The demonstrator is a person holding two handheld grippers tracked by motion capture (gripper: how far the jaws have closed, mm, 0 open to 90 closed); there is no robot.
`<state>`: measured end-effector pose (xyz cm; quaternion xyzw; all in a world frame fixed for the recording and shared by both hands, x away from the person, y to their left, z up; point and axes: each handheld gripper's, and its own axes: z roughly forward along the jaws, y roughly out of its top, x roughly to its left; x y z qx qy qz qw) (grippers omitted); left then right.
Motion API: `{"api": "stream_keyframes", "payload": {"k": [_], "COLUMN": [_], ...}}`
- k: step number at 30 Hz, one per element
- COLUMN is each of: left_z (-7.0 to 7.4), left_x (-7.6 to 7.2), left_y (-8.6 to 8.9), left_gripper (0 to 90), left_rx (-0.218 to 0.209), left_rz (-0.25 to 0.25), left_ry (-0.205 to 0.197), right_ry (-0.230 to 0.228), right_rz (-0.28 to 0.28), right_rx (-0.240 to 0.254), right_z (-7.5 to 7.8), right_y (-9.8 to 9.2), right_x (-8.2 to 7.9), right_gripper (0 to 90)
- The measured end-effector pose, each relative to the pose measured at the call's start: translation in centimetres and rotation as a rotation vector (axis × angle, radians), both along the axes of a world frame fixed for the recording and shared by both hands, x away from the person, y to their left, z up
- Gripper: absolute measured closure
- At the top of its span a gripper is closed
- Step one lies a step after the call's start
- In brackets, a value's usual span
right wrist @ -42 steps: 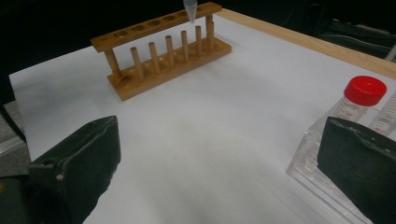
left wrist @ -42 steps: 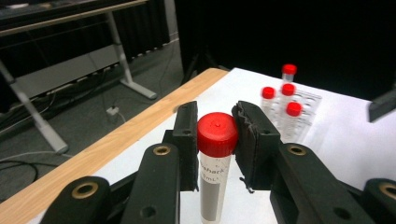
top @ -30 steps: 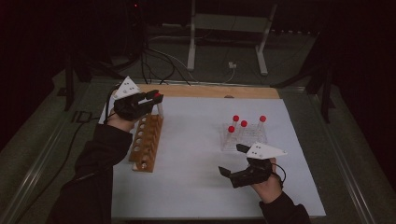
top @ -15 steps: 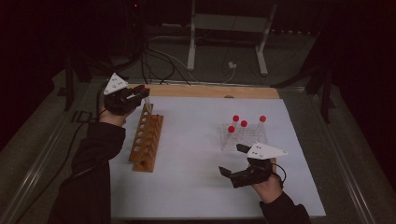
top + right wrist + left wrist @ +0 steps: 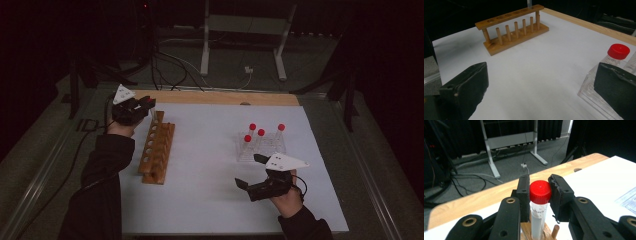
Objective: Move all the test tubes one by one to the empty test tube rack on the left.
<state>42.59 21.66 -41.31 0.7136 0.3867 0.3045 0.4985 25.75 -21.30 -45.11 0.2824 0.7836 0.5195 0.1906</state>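
The red-capped tube (image 5: 539, 205) sits pinched just under its cap between the jaws of the left gripper (image 5: 539, 195), its lower end already going into a hole at the far end of the wooden rack (image 5: 157, 152). A second ago that gripper hung over the middle of the rack; now it has swung to the far end and dropped, so the tube looks to be at the point of seating, with release the next call. Room is tight there: the rack end sits close to the wooden table edge (image 5: 220, 97) and the corner of the white mat (image 5: 210, 165). Across the mat, the right gripper (image 5: 252, 172) has not budged, jaws spread wide and empty, just beside the clear rack (image 5: 260, 147) with four red-capped tubes left. Between the two racks the mat lies open.
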Motion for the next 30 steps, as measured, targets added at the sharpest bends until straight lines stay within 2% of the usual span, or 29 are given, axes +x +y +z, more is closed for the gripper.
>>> {"api": "stream_keyframes", "payload": {"k": [8, 13, 19, 20, 22, 30], "left_z": [-1.9, -2.8, -3.4, -3.6, -3.8, -3.4], "left_x": [0.4, 0.4, 0.5, 0.5, 0.5, 0.5], "left_y": [-0.3, -0.3, -0.2, -0.3, -0.1, -0.4], "left_gripper": [72.0, 72.0, 72.0, 71.9, 71.9, 71.5], "left_rx": [0.018, 0.017, 0.019, 0.037, 0.021, 0.047], "left_rz": [0.001, 0.003, -0.006, 0.006, 0.008, -0.007], "left_ry": [0.043, 0.048, 0.072, 0.070, 0.065, 0.086], "right_ry": [0.003, 0.004, 0.002, 0.001, 0.003, -0.002], "right_rz": [0.001, 0.003, 0.006, 0.006, 0.008, 0.009], "right_rx": [-0.003, -0.005, -0.005, -0.004, -0.002, 0.007], "right_z": [0.0, -0.1, 0.0, 0.0, 0.0, 0.3], "right_y": [0.0, 0.0, 0.0, 0.0, 0.0, -0.1], "right_x": [0.0, 0.0, 0.0, 0.0, 0.0, -0.2], "right_gripper": [0.0, 0.0, 0.0, 0.0, 0.0, 0.0]}}
